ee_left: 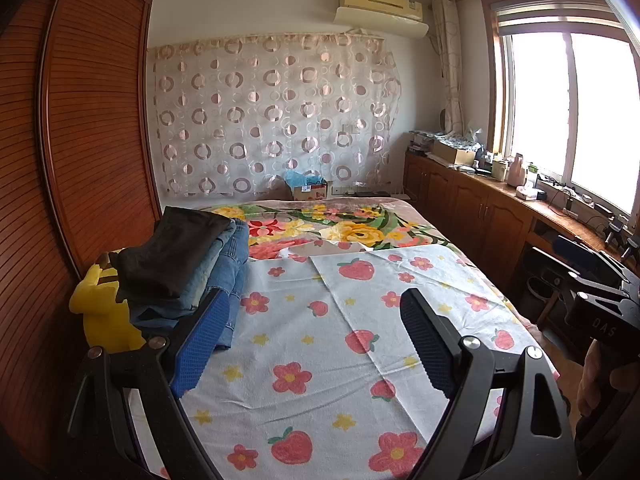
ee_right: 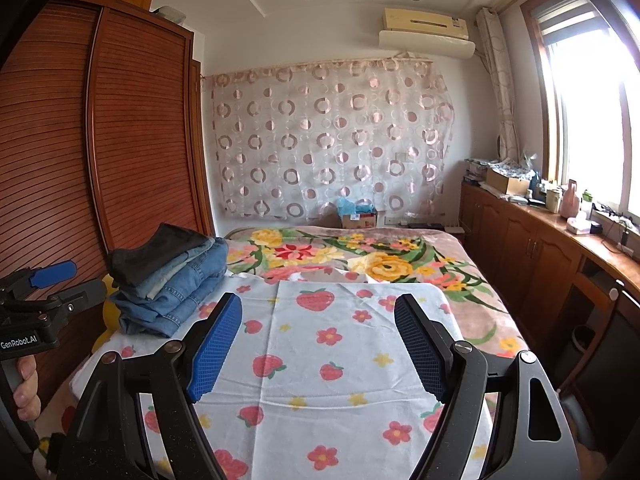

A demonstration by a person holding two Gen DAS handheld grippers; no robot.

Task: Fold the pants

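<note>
- The left gripper is spread wide and holds nothing; its blue-padded fingers hang above a white bed sheet printed with strawberries and flowers.
- The right gripper is likewise parted and empty, raised over the same sheet.
- Each gripper shows at the edge of the other's view, so the two are side by side at the near end of the bed.
- The pants form a folded stack on the bed's left side, beside a slatted wooden wardrobe: a dark pair on top, several blue denim pairs beneath.
- From the left gripper the stack is near, ahead and to the left, its lowest denim edge just beyond the left finger. From the right gripper it lies farther left.
- No unfolded pants can be seen on the sheet.
- Likely handling: denim is heavy, fairly stiff and grippy; the dark pair looks softer. A waistband or thick folded edge would give the surest hold.
- A yellow plush toy sits pressed against the stack's left side.
- Farther off, a floral blanket covers the bed.
</note>
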